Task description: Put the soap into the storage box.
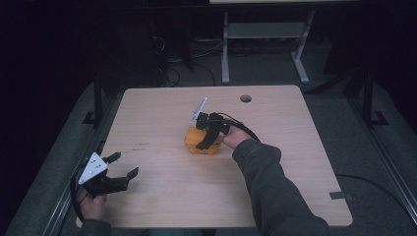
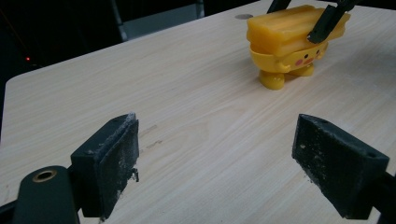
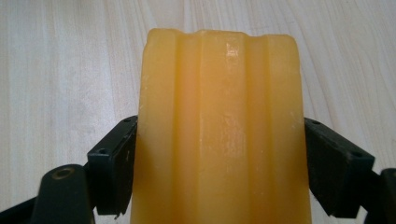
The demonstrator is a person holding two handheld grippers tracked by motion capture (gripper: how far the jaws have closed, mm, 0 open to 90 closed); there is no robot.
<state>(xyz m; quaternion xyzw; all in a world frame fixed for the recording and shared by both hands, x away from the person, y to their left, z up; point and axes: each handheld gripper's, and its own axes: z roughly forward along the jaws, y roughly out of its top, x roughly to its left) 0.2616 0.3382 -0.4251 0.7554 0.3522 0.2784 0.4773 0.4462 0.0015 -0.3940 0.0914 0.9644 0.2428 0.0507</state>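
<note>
Right claw (image 1: 209, 132) is closing on the yellow toy (image 1: 200, 142) near the middle of the desk (image 1: 275, 162), coming down from above. In the right gripper view its two black jaws are sitting flush against the long sides of the toy's ribbed top block (image 3: 219, 130), no gap showing either side — clamped, by my reading, across the narrow width, likely because the flat flanks are giving the pads a square bite.

Toy is standing upright on its stubby feet (image 2: 272, 80) in the left gripper view, a small face with pink cheeks (image 2: 306, 58) facing the near left. Feet are touching the wood, so it is not lifted yet.

Left claw (image 1: 120, 169) is waiting at the near left corner of the desk, well apart from the toy. Its jaws are spread wide with nothing between them, bare wood showing in the gap. It is pointing roughly toward the toy, probably parked there to leave the right hand (image 1: 235, 139) working room while staying ready to receive or steady the toy.

Sleeve (image 1: 275, 191) is reaching in from the near right.

Round hole (image 1: 245, 98) in the desk lies beyond the toy, clear of the work.
</note>
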